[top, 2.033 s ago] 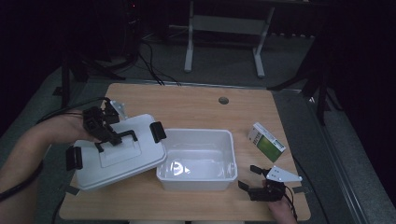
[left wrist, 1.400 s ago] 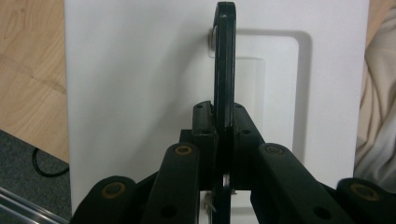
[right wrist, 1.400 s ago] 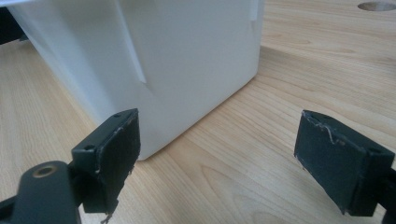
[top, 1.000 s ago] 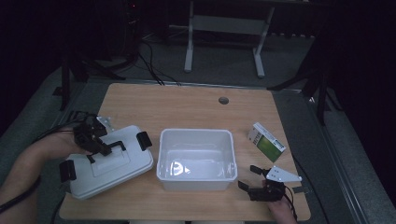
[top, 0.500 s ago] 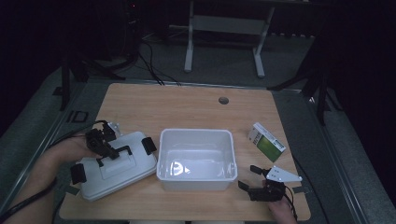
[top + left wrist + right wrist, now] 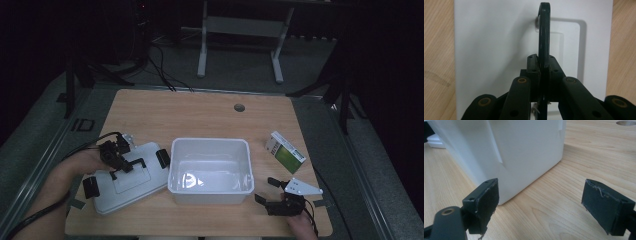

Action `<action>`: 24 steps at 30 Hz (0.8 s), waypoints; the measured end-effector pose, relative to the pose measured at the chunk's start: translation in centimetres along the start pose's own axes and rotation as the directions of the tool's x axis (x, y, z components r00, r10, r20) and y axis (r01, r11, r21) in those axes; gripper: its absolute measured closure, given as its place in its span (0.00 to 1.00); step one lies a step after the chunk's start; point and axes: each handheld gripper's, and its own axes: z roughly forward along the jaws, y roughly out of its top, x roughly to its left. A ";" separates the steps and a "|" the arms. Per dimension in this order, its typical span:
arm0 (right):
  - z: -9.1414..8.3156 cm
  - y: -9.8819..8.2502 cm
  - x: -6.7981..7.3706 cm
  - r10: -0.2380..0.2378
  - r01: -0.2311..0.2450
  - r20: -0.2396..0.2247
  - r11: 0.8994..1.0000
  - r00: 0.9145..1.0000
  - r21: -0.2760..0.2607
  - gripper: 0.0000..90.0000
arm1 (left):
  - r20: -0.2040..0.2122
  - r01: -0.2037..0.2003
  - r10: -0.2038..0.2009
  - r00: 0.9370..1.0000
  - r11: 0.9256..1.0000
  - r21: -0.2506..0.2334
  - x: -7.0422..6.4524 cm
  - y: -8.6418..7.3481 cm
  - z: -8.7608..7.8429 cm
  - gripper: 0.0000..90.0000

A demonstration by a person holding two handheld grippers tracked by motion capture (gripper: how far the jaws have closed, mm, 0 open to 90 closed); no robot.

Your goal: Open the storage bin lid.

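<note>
From above, my left gripper [image 6: 116, 156] is clamped on the black handle [image 6: 131, 165] of the white lid [image 6: 131, 186], which lies on the wooden table [image 6: 200, 112] just left of the open white tub [image 6: 210, 167]. My right gripper [image 6: 272, 192] rests at the tub's near right corner, jaws spread with nothing between them; a green-and-white carton [image 6: 285, 152] lies beyond. In my left gripper view, the jaws pinch the handle [image 6: 544, 37] edge-on over the lid [image 6: 499, 37]. In my right gripper view, my pads [image 6: 487, 198] stand wide apart, empty, before the tub [image 6: 524, 150].
</note>
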 end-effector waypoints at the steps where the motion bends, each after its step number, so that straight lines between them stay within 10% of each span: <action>1: 0.0 0.0 0.0 0.001 -0.001 0.000 1.000 1.000 0.000 0.16 | 0.002 -0.003 0.003 1.000 1.000 0.001 0.0 0.0 0.1 0.93; 10: 0.0 0.0 0.0 0.002 -0.002 -0.003 1.000 1.000 0.000 0.16 | -0.001 0.015 -0.015 1.000 1.000 -0.003 0.3 0.4 0.0 0.91; 24: 0.2 0.0 0.1 0.004 -0.004 -0.009 1.000 1.000 0.021 0.16 | -0.050 0.061 -0.060 0.997 0.998 0.018 0.5 0.6 -0.4 0.46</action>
